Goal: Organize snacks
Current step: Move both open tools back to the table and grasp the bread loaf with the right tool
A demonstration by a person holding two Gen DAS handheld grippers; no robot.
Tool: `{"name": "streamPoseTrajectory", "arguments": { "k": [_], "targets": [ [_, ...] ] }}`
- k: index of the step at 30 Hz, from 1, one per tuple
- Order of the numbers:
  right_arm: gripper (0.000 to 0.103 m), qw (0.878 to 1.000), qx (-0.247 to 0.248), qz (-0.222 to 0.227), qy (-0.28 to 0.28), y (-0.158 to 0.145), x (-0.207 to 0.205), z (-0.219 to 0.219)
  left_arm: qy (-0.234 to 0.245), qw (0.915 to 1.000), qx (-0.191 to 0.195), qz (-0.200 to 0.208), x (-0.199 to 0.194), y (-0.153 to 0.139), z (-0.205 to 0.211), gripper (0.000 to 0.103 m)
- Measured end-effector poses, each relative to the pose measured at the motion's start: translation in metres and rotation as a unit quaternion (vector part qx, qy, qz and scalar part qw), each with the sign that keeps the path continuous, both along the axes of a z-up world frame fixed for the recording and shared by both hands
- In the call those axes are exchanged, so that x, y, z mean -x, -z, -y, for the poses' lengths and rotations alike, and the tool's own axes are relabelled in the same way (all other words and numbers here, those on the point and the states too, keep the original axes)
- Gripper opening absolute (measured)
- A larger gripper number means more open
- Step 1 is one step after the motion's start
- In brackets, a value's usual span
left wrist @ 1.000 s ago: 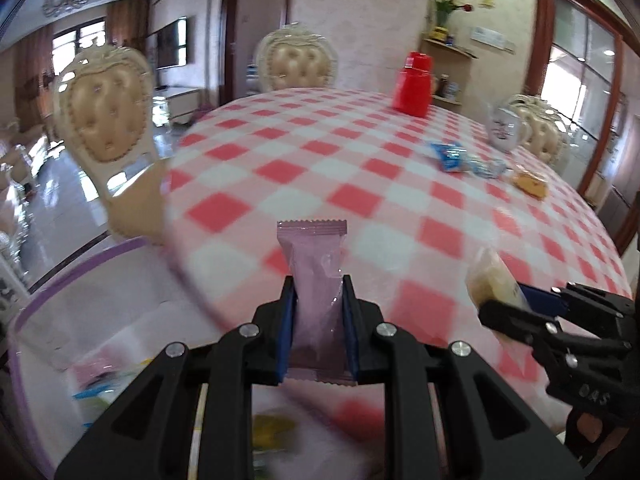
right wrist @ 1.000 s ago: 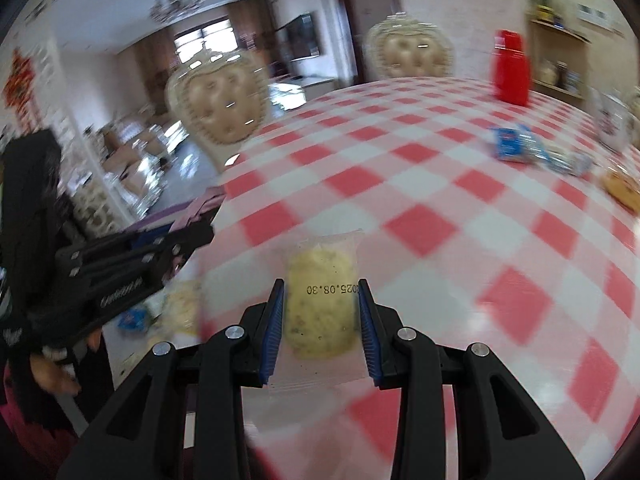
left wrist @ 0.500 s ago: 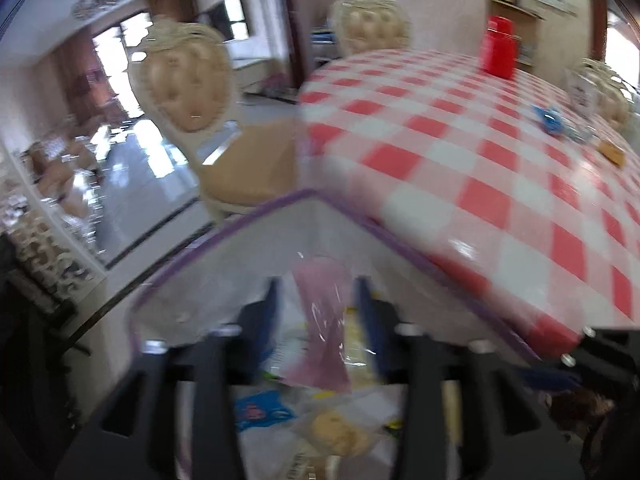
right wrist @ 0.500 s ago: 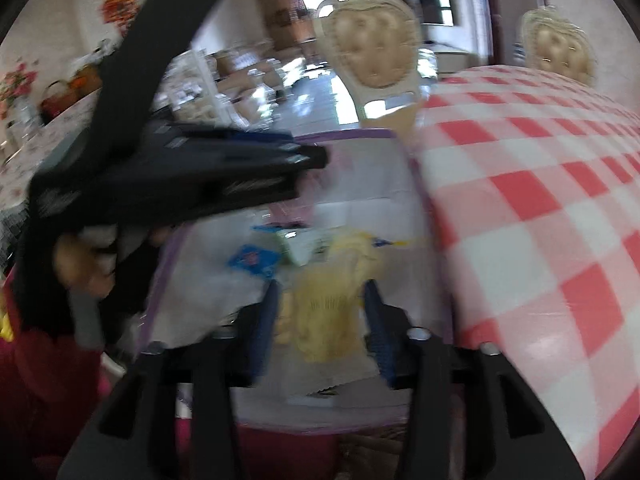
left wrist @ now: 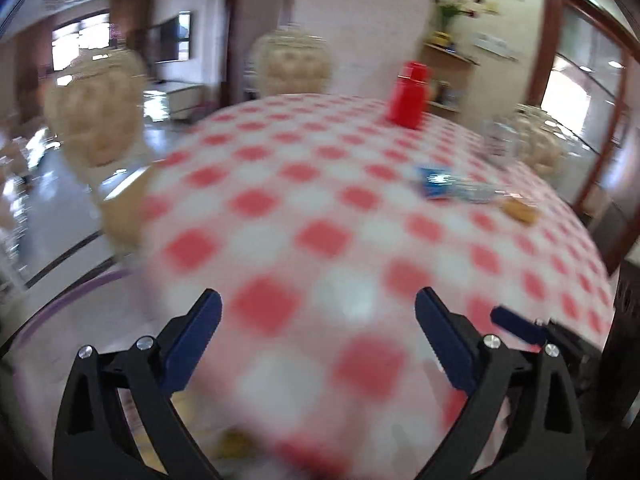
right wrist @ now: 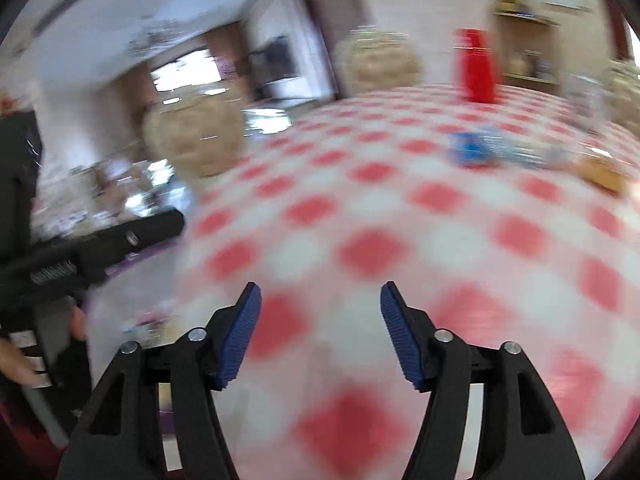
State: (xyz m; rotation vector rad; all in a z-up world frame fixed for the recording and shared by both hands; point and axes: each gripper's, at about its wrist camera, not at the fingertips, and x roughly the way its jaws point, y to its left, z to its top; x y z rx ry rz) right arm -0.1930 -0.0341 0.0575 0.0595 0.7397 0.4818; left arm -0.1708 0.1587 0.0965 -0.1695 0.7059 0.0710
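Now both grippers empty, left gripper (left wrist: pixel 318 320) jaws just opened wide, right gripper (right wrist: pixel 320 316) about half; remaining snacks (left wrist: pixel 452 187) lie far across the desk (left wrist: pixel 320 208), so reach out unhurried, approach low, straddle one packet each.

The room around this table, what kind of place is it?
Most likely a home dining room: a round table with a red-checked cloth, padded ornate chairs around it, and a shelf with flowers on the wall.
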Motion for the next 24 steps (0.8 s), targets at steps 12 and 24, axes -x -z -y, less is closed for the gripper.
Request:
{"name": "streamPoseTrajectory", "arguments": {
  "k": [12, 24],
  "targets": [
    [0.078, 0.982, -0.011, -0.052, 0.181, 0.024, -0.080, 0.195, 0.070, 0.9951, 0.062, -0.030, -0.207, 0.050, 0.161, 0.099],
    [0.087, 0.987, 0.057, 0.063, 0.140, -0.005, -0.248, 0.246, 0.030, 0.9892, 0.129, 0.063, -0.280, 0.053, 0.162, 0.099]
  ]
}}
